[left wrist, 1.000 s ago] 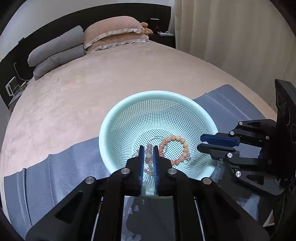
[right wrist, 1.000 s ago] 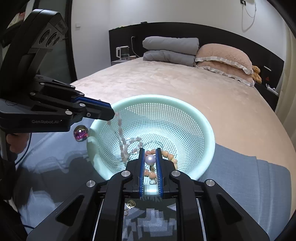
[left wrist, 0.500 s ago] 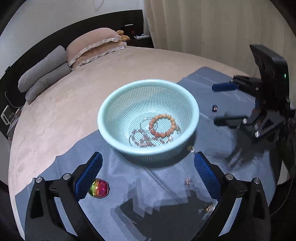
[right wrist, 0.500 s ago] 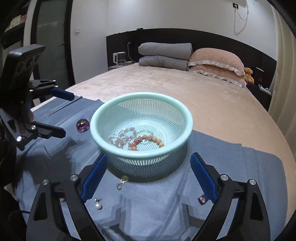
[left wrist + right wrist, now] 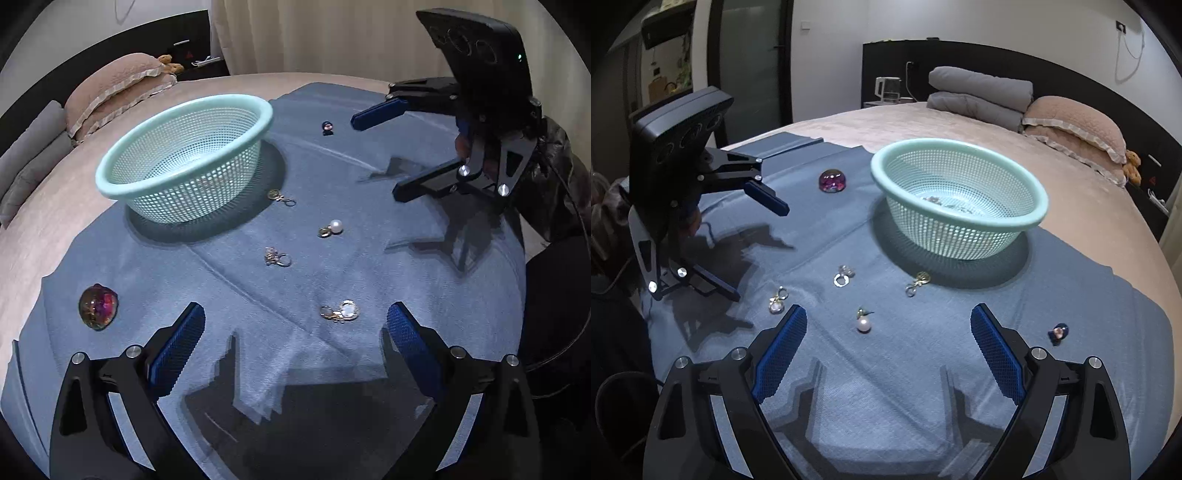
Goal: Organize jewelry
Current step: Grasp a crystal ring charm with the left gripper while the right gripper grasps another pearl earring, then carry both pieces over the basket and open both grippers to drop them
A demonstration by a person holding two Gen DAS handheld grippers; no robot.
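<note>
1. Jewelry lies scattered on a blue cloth point(image 5: 406, 258) spread over a bed point(image 5: 960, 122): a pearl charm point(image 5: 335, 226), a small gold charm point(image 5: 275, 194) just beside the basket, a silver ring piece point(image 5: 277, 257), and a clear crystal charm point(image 5: 347, 310) near the left gripper's right finger.
2. Apart from these, a tiny dark bead point(image 5: 327, 126) rests on the far side of the cloth, and a round iridescent glass dome point(image 5: 98, 306) sits near the cloth's left edge.
3. Beyond them, a mint-green mesh basket point(image 5: 159, 140) stands upright on the cloth; in the right wrist view some jewelry shows at its bottom, too small to tell apart.
4. Over the cloth, the left gripper point(image 5: 295, 328) hovers with its fingers spread wide and nothing between them.
5. Likewise, the right gripper point(image 5: 888, 328) has its fingers wide apart and empty, with the pearl charm on the cloth just ahead of them.
6. At the head of the bed are grey folded blankets point(image 5: 979, 92), pink pillows point(image 5: 1075, 125) and a dark headboard point(image 5: 997, 55).
</note>
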